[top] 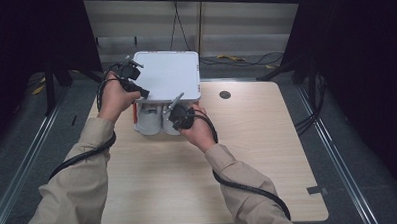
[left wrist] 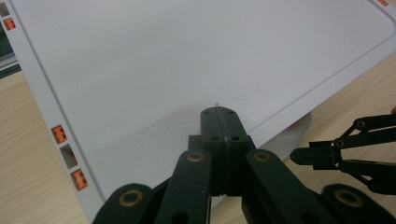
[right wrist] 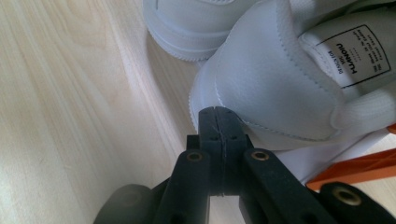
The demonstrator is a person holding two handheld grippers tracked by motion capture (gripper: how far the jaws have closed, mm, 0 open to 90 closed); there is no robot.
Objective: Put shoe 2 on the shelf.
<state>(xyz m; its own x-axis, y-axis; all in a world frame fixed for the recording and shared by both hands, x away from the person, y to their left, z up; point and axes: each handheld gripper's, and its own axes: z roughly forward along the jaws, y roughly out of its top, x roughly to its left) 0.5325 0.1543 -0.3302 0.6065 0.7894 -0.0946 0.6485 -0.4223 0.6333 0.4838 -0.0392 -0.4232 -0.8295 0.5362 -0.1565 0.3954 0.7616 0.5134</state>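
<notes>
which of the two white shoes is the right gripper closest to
The right-hand white shoe in the high view, heel toward the person; the shut right gripper sits at its heel, while the other shoe lies farther left.

This looks like a lab or recording bay set up for handling trials rather than a home or shop. A plain light-wood table point(top: 248, 155) with a round cable port point(top: 225, 95) stands alone on grey carpet, framed by metal floor rails point(top: 338, 162) and dark curtained sides (black on both flanks). Loose cables point(top: 234, 58) run along the base of a bare panelled back wall point(top: 243, 25), and a thick black cable point(top: 249, 188) trails from each handheld tool.
</notes>
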